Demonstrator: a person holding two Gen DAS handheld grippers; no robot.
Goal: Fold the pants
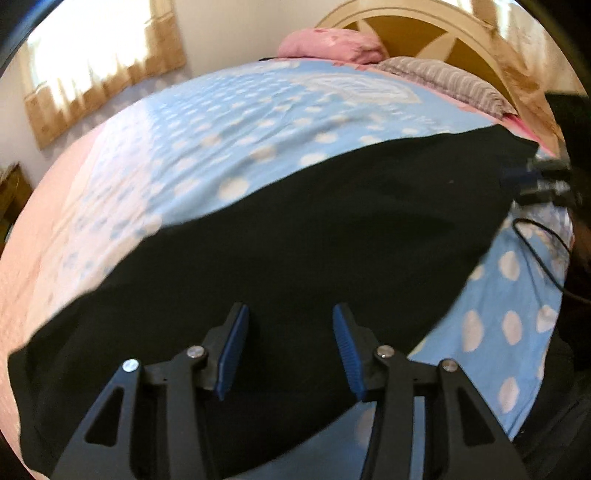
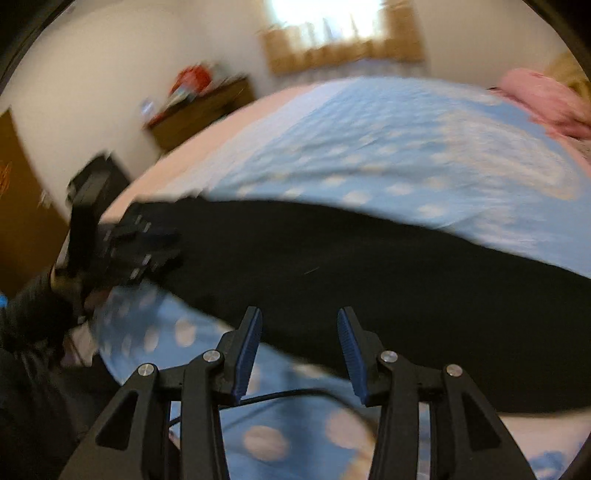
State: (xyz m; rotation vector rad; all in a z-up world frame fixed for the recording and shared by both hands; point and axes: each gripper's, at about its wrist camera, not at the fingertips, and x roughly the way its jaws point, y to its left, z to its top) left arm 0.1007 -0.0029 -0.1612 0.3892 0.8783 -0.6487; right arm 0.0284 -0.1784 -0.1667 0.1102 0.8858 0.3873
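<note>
Black pants (image 1: pixel 295 240) lie flat in a long band across a blue bedspread with white dots (image 1: pixel 240 129). My left gripper (image 1: pixel 290 314) is open and empty, its blue pads (image 1: pixel 232 350) hovering over the near end of the pants. My right gripper (image 2: pixel 299 317) is open and empty above the pants' near edge (image 2: pixel 369 277). In the right wrist view the left gripper (image 2: pixel 140 243) shows at the left end of the pants, blurred. In the left wrist view the right gripper (image 1: pixel 543 181) shows at the far right end.
A pink pillow (image 1: pixel 332 42) and a striped grey pillow (image 1: pixel 443 83) lie by the wooden headboard (image 1: pixel 424 22). A black cable (image 1: pixel 543 254) runs over the bedspread at right. A wooden dresser (image 2: pixel 199 110) and a curtained window (image 2: pixel 343 33) stand beyond the bed.
</note>
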